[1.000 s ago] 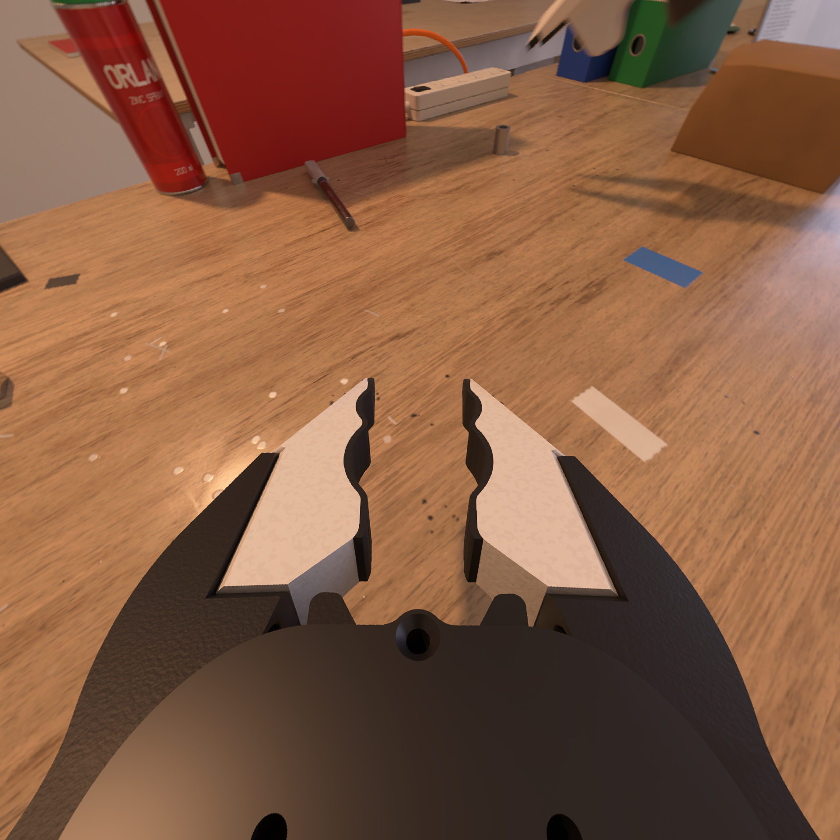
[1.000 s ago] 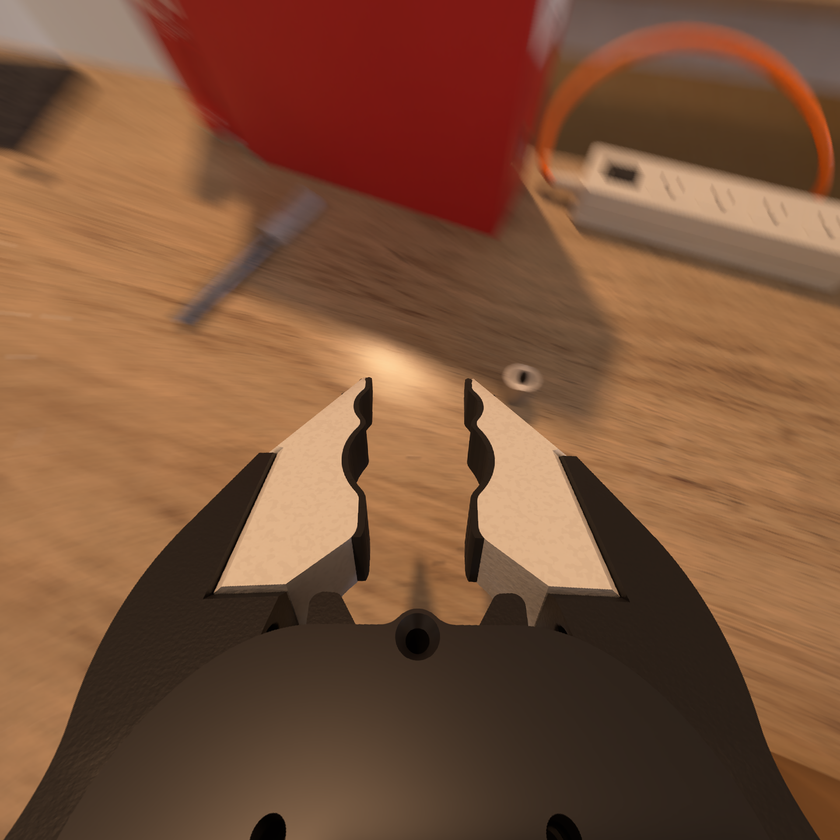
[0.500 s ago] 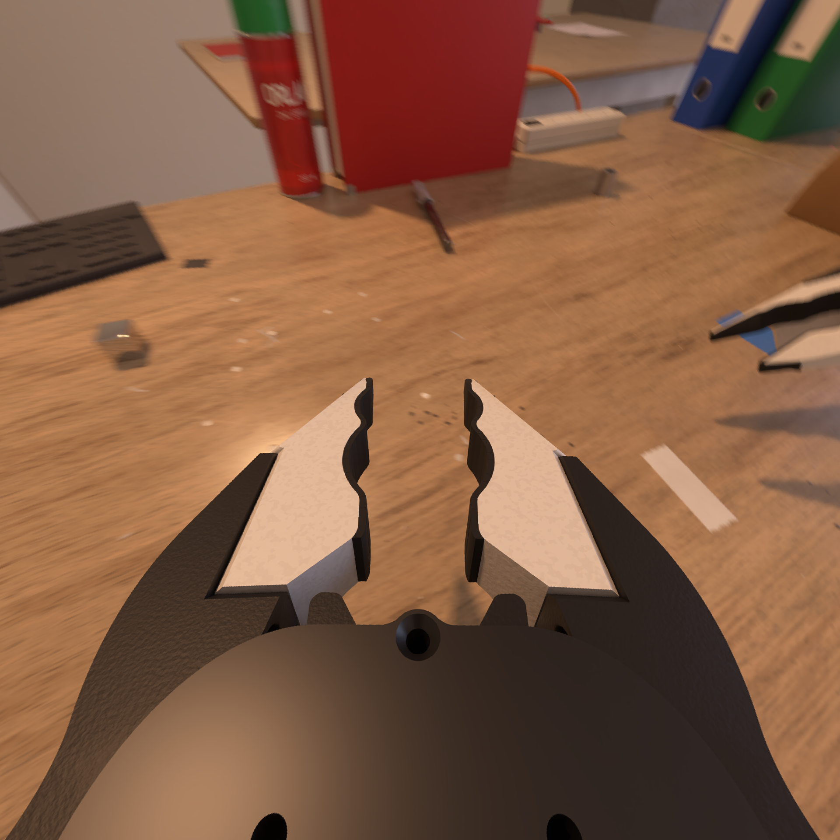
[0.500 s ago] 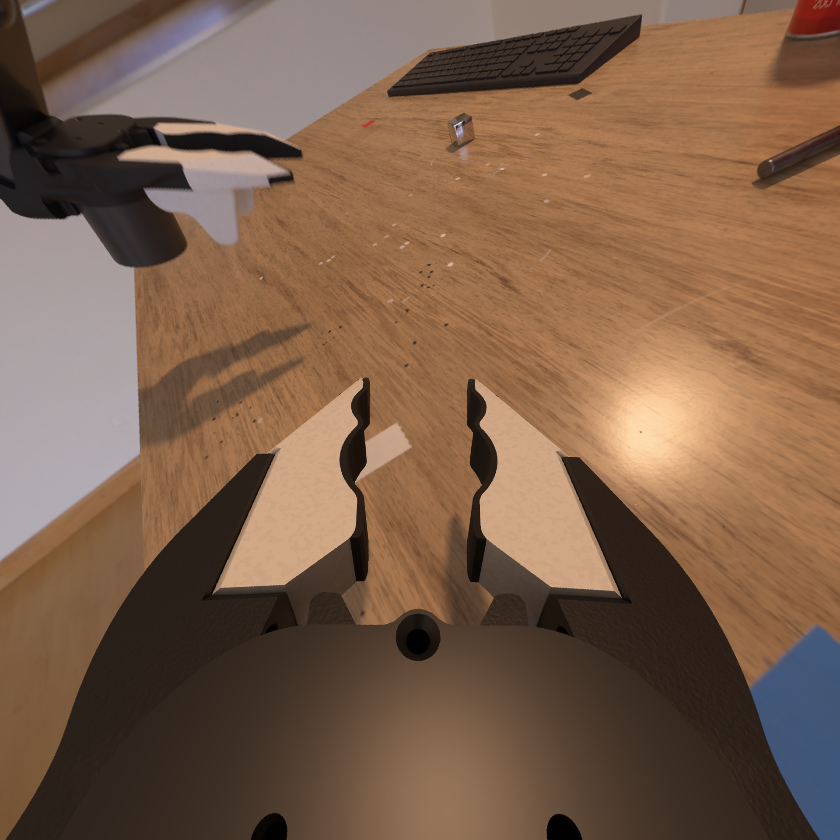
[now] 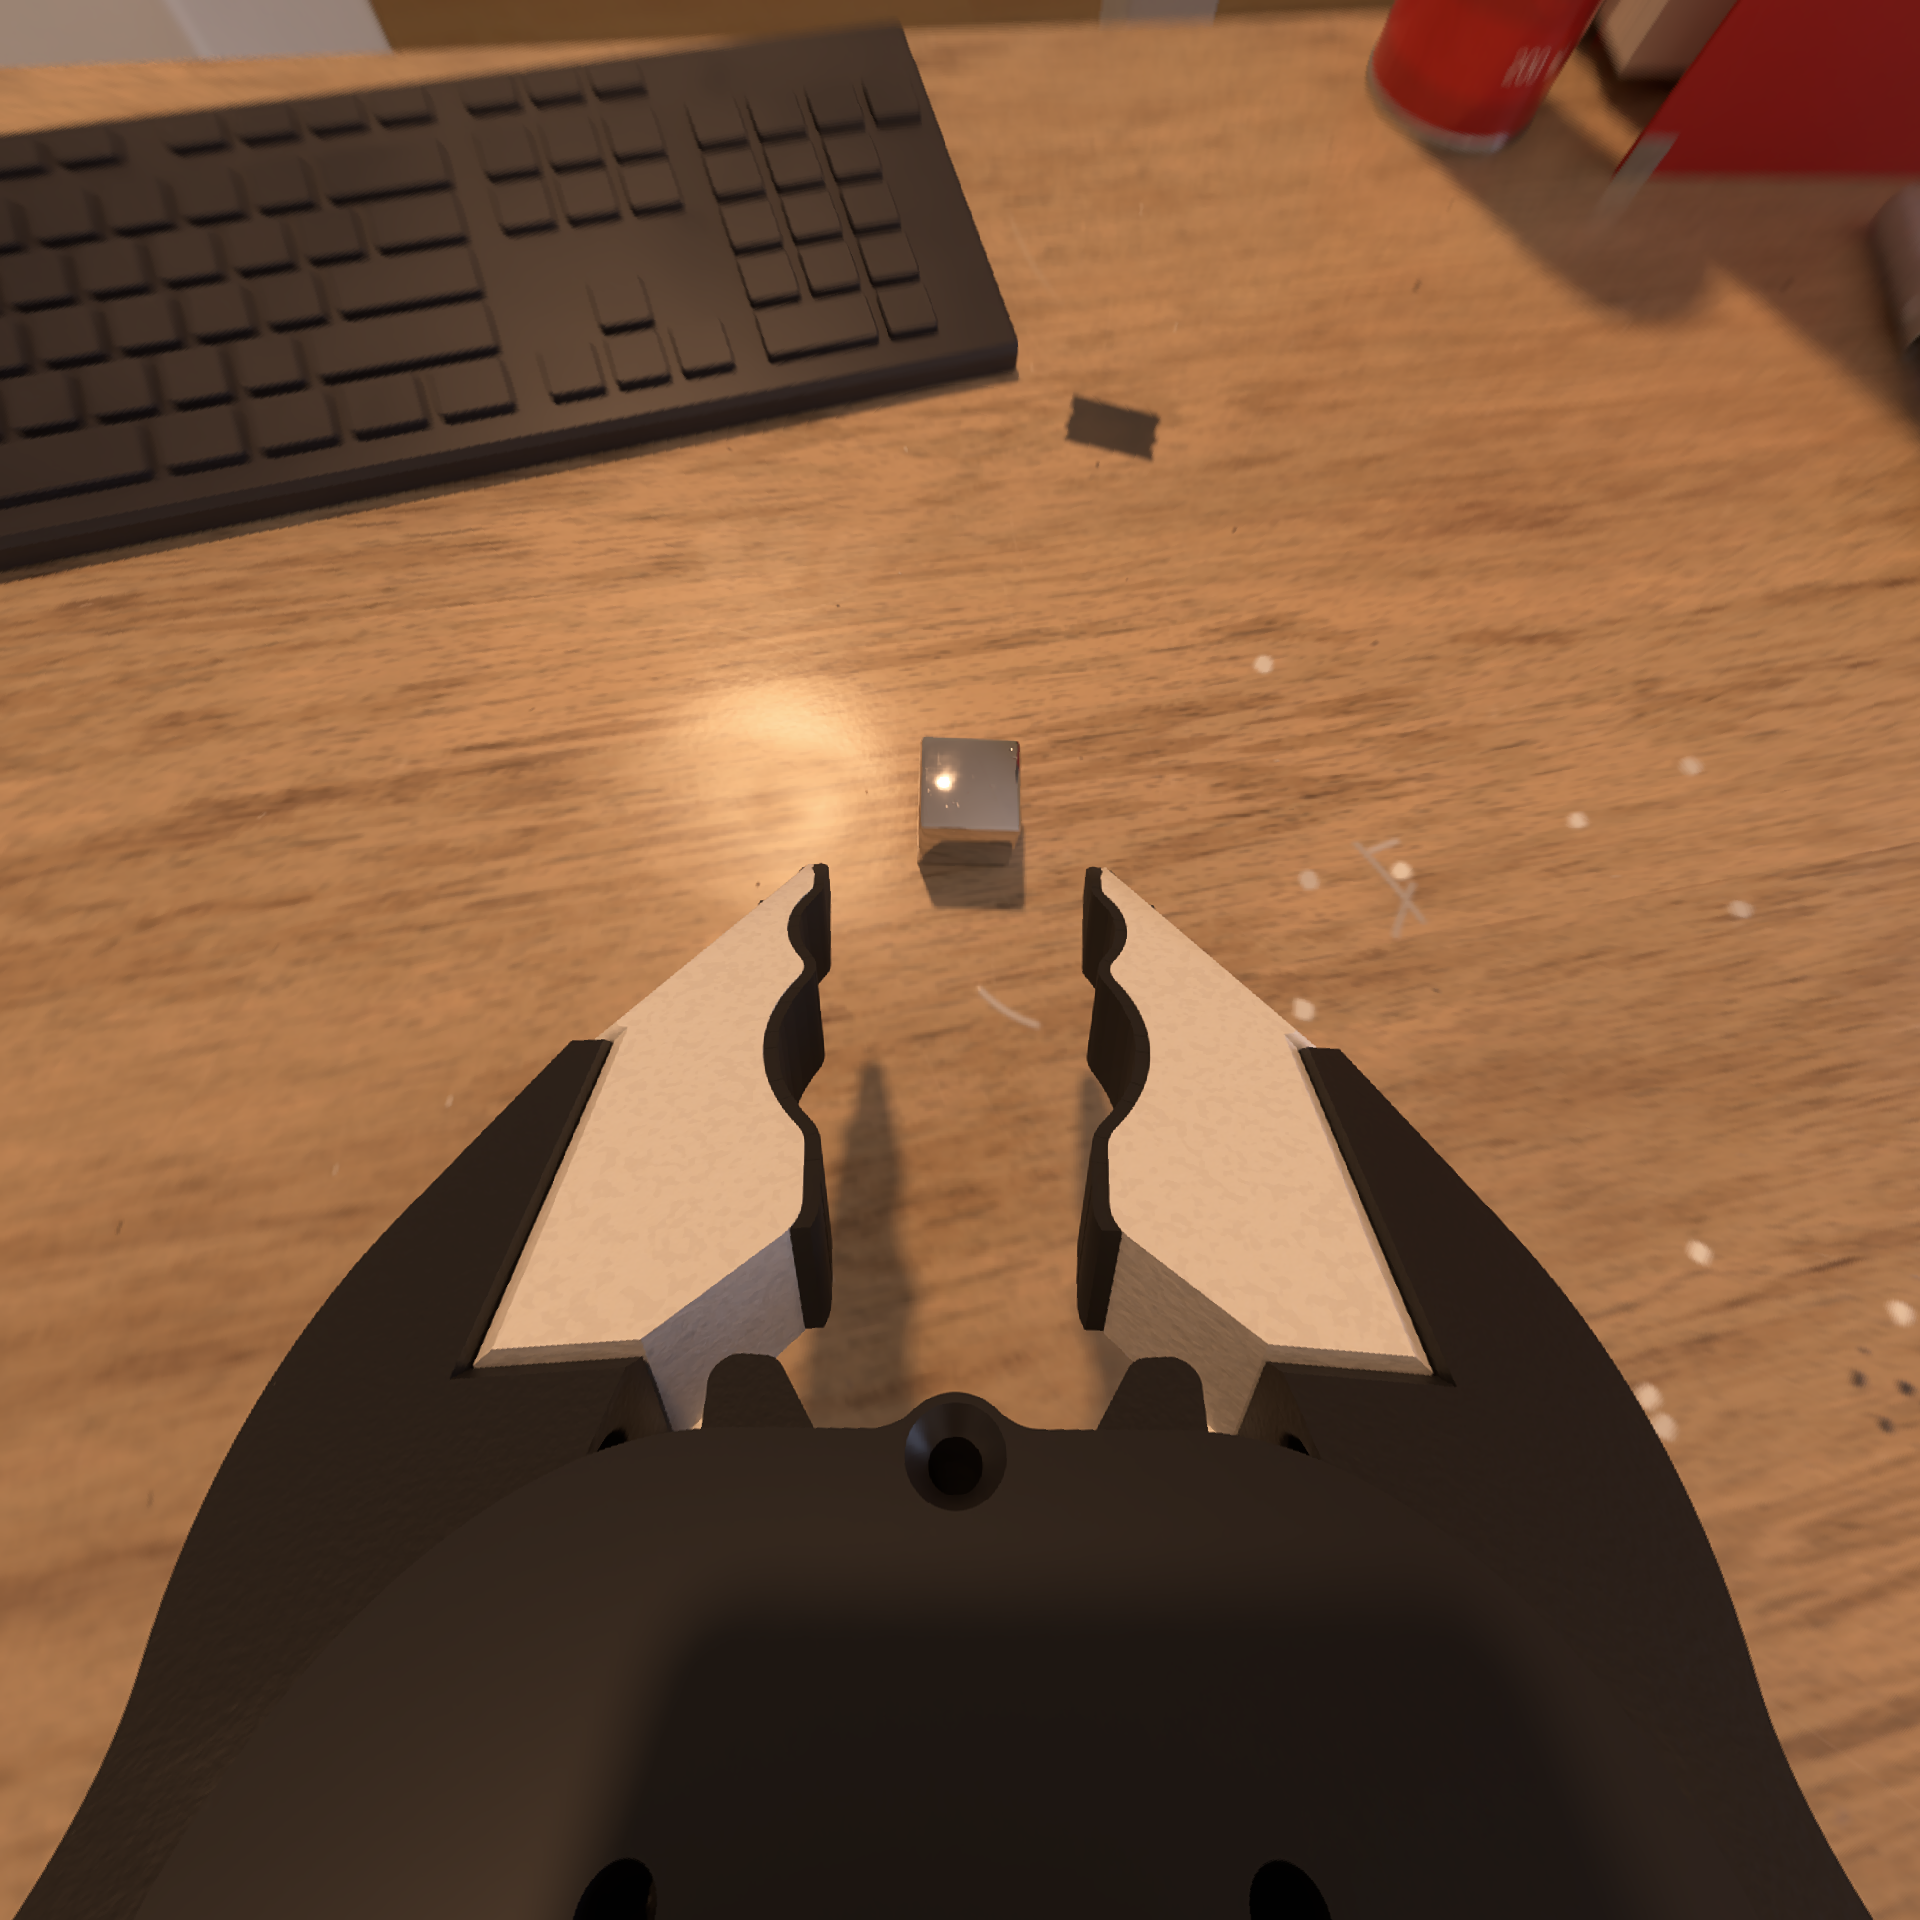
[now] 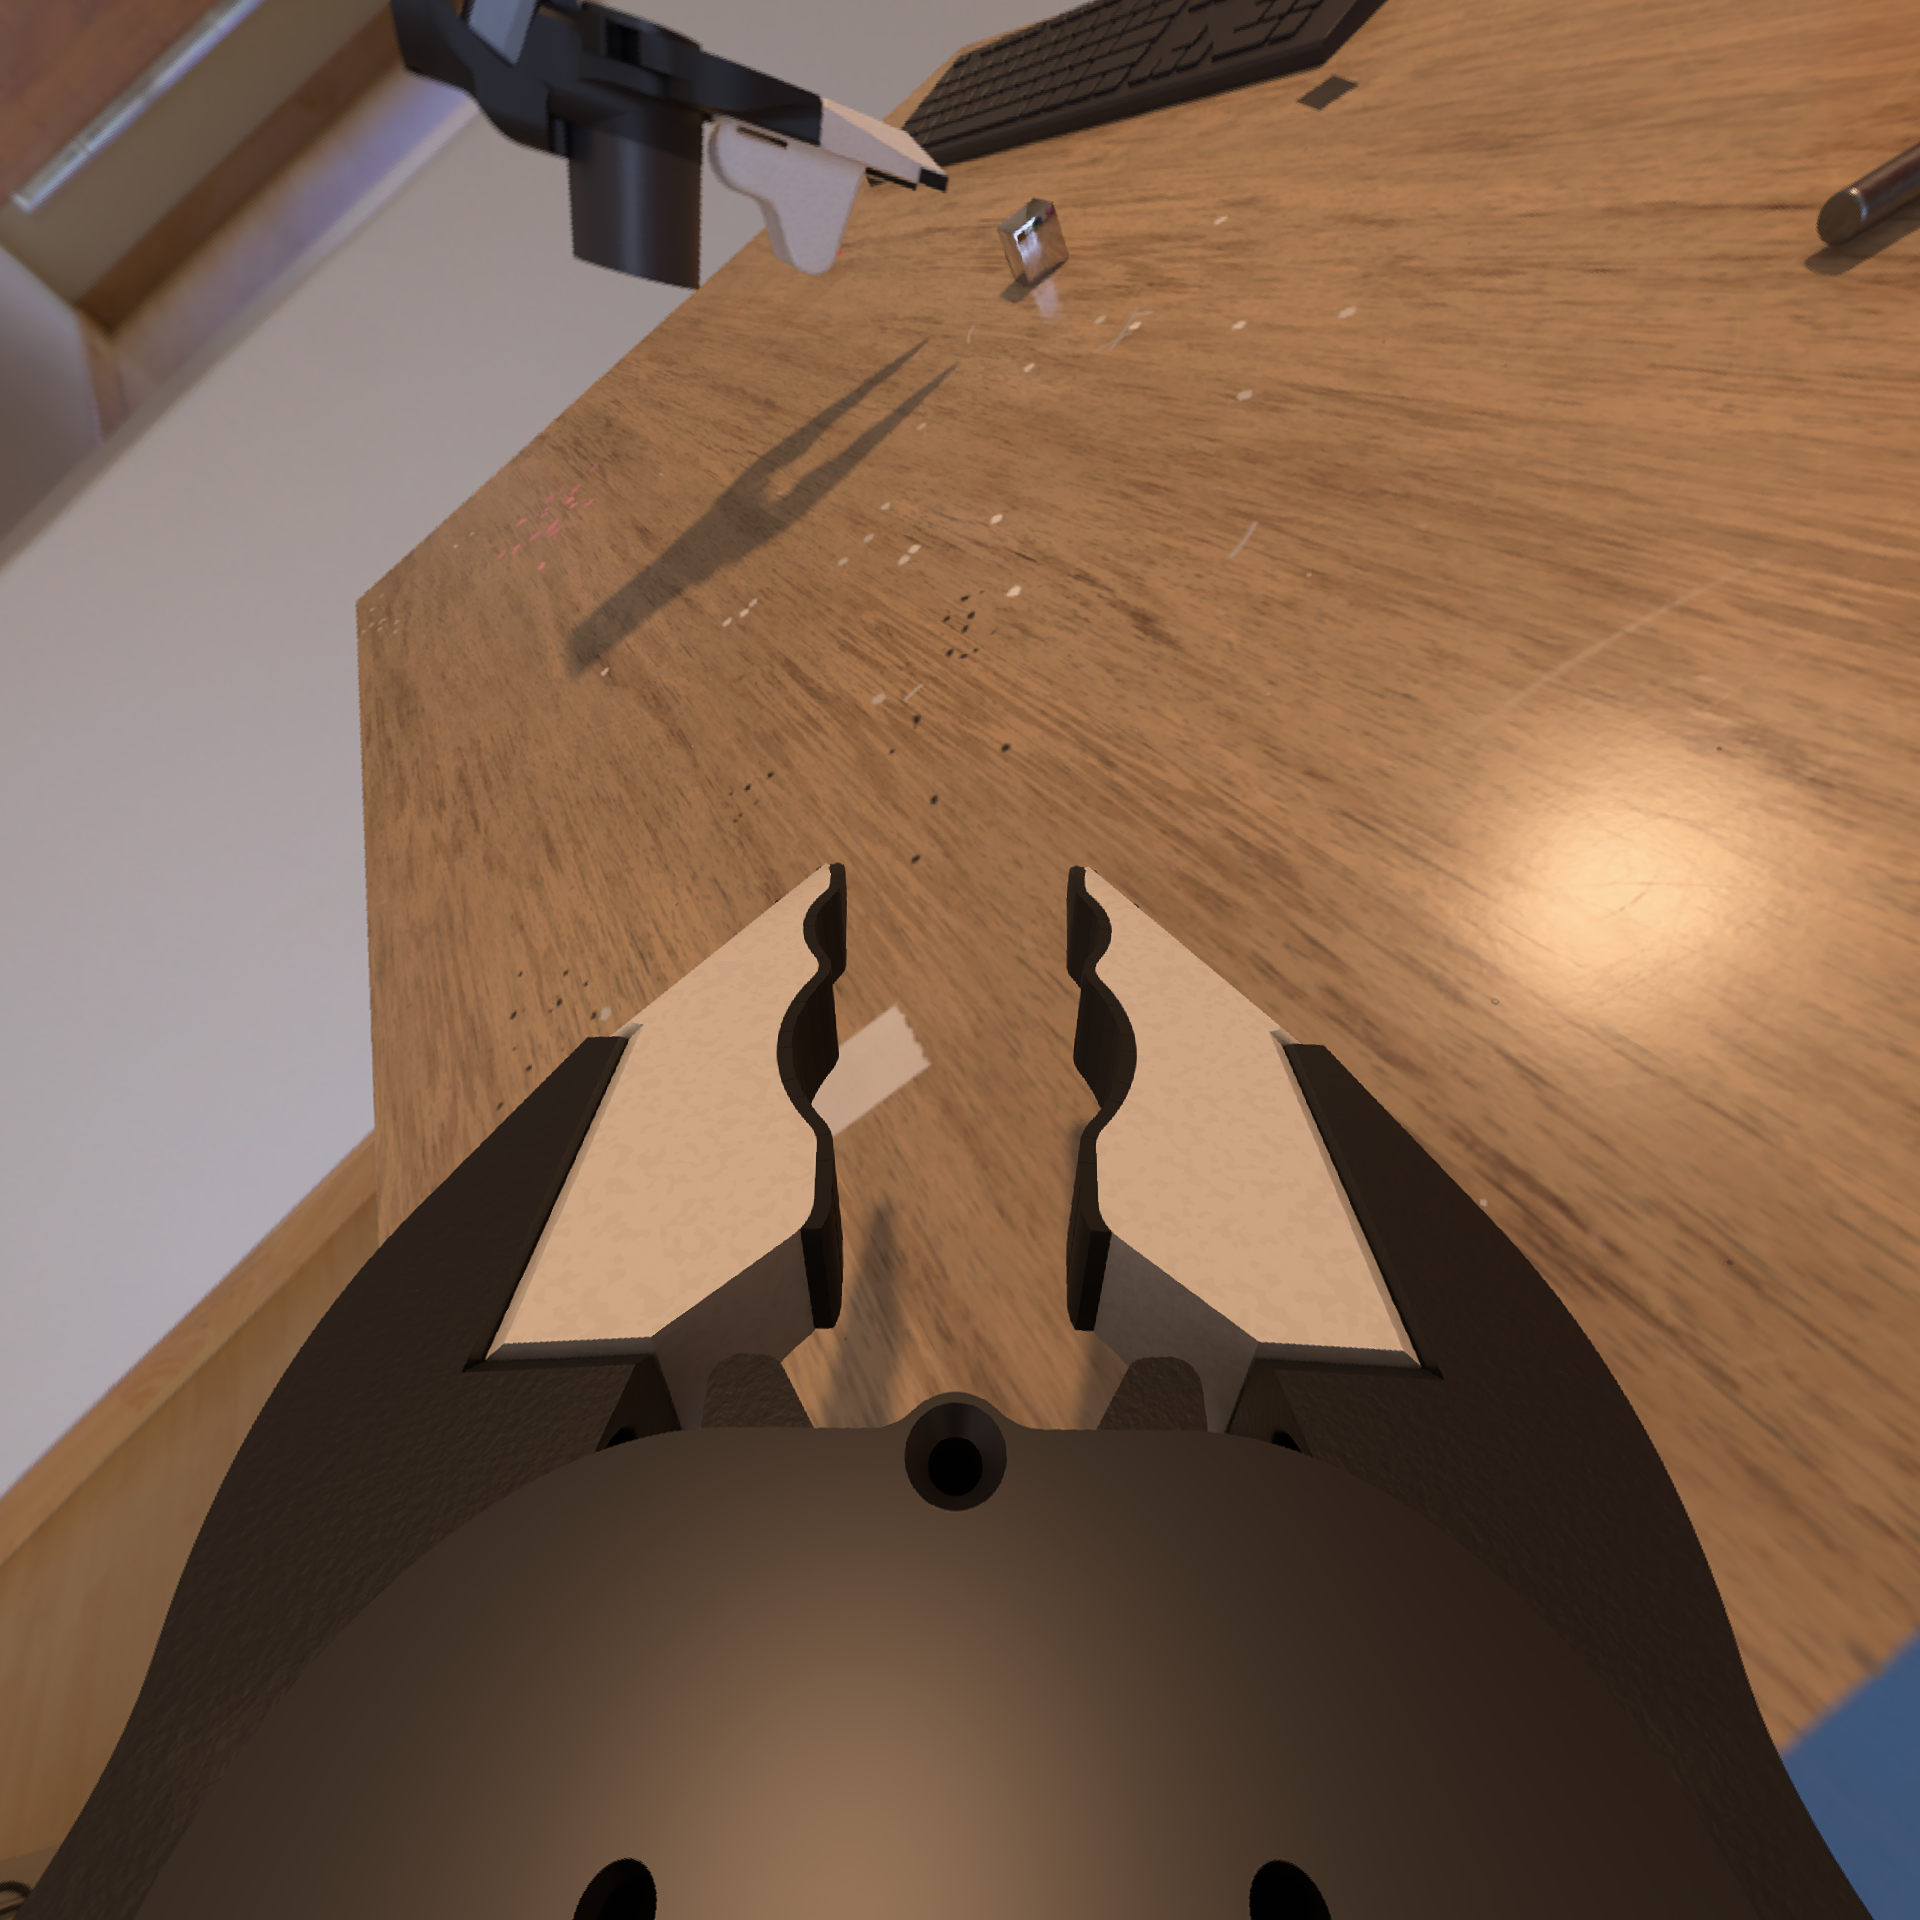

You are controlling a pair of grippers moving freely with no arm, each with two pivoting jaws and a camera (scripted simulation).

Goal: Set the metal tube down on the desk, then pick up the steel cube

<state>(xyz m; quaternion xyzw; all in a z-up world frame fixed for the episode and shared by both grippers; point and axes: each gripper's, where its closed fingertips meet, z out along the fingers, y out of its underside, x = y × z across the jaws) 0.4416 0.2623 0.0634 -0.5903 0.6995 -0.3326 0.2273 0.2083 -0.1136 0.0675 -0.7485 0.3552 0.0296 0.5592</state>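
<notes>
Two hand-held grippers are over the wooden desk [image 5: 416, 727], and neither one holds anything. The left hand-held gripper [image 5: 956, 883] has its fingers spread apart with only bare desk between them. The steel cube [image 5: 968, 795] sits on the desk just beyond its fingertips, in line with the gap and a little toward the left finger, not touched yet. From the right wrist view the same left hand-held gripper [image 6: 914, 177] hangs above the desk, near the steel cube [image 6: 1034, 241], and its shadow falls on the wood beside.

The right hand-held gripper [image 6: 956, 883] is also spread open and empty, well apart from the cube, above a pale strip of tape [image 6: 878, 1070].

A black keyboard [image 5: 436, 260] lies behind the cube, with a small dark patch [image 5: 1112, 426] near its corner. A red spray can [image 5: 1475, 62] stands at the far right.

The metal tube I cannot surely find in these views; a grey rod end [image 6: 1870, 203] shows at the right edge, but whether that is the tube I cannot tell. Since both grippers are empty, I judge the first part is done. What is left is the picking: advance, close on the cube, lift.
</notes>
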